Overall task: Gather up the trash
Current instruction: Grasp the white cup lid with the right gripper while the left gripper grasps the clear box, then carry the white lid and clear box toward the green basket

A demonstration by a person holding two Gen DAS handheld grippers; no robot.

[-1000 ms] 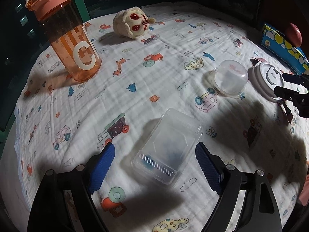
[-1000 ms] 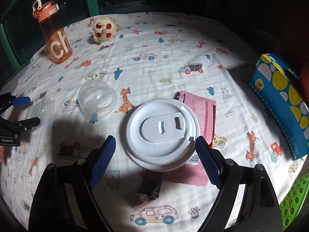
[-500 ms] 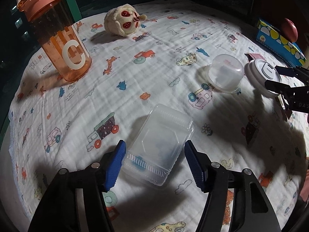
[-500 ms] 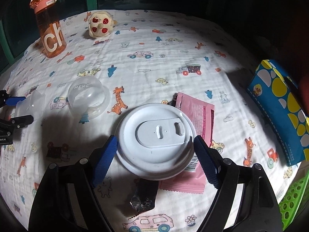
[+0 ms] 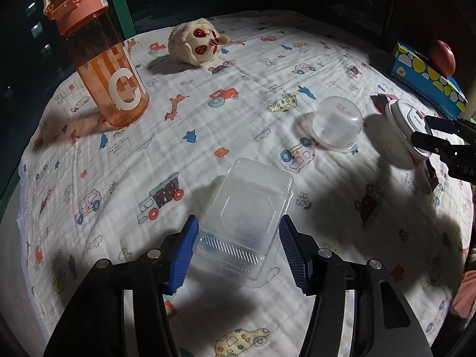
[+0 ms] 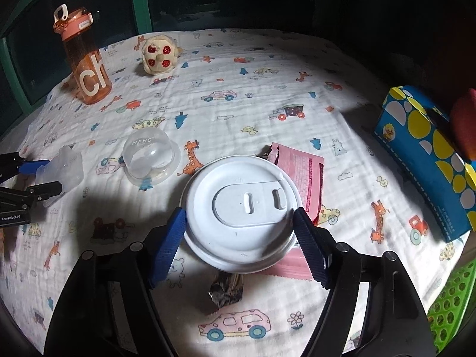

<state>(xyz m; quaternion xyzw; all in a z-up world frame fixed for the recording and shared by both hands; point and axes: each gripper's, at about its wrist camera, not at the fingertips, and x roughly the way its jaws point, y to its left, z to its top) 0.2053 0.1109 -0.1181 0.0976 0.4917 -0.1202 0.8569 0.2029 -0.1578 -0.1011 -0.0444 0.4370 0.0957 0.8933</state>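
A clear plastic clamshell box (image 5: 247,205) lies on the printed cloth, and my left gripper (image 5: 238,250) straddles its near end. The jaws are closing, the blue pads right at the box's sides, and the box looks unsquashed. A white round cup lid (image 6: 241,211) rests partly on a pink wrapper (image 6: 300,175). My right gripper (image 6: 239,238) has the lid between its closing jaws, pads at the rim. A clear dome lid (image 6: 150,156) sits between the two. A crumpled dark foil wrapper (image 6: 226,288) lies under the white lid's near edge.
An orange water bottle (image 5: 104,68) and a plush toy (image 5: 196,43) stand at the far left of the cloth (image 5: 184,154). A blue dotted box (image 6: 428,160) with a red fruit (image 5: 443,58) on it is at the right. A green basket (image 6: 452,306) shows at the bottom right.
Both pairs of jaws have narrowed: the left around the clear box, the right around the white lid. Each gripper has edged in over its object.
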